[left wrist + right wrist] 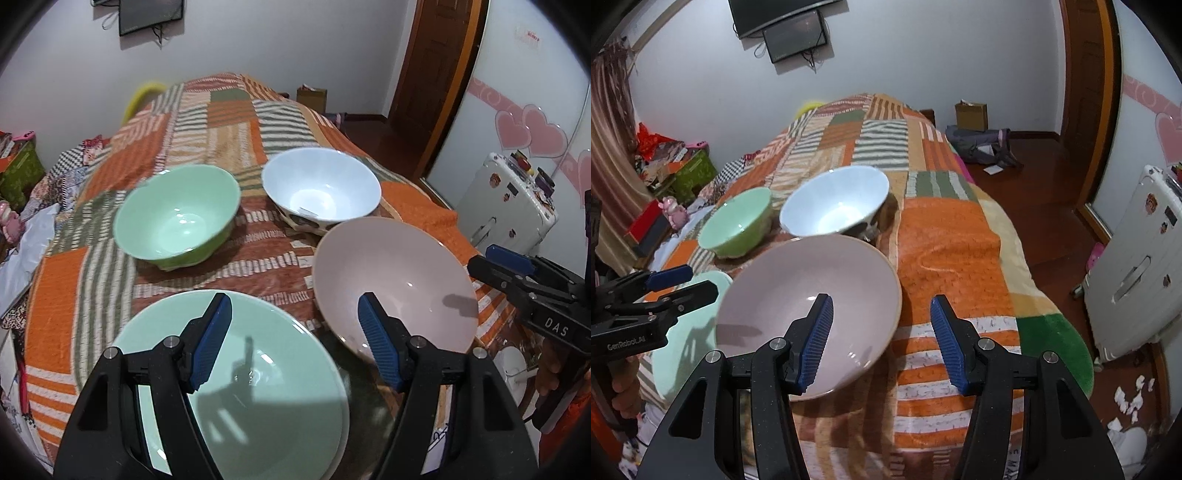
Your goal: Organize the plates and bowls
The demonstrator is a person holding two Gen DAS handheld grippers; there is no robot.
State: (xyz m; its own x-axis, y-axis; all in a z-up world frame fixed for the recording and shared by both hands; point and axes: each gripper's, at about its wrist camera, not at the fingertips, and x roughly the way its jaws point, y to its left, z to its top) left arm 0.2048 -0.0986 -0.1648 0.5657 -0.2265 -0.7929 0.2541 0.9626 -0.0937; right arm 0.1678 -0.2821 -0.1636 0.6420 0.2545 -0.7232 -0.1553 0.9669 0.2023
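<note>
I am looking at a home bedroom: a bed (945, 258) under a patchwork blanket, a wall-mounted screen (794, 35), a wooden door (1086, 92), a white suitcase (1137, 280).

bowls (321, 192): glossy, smooth | blanket (953, 258): fuzzy cloth | fingers (816, 339): ribbed, matt

four glossy dishes sit upright and empty on a patchwork blanket. a wide, shallow mint-green plate (258, 369) lies nearest on the left, just beside a wide pale-pink plate (391, 273) on the right. behind them stand a deep light-green bowl (177, 218) on the left and a deep white bowl (321, 188) with dark patches outside, near each other but apart.
</note>
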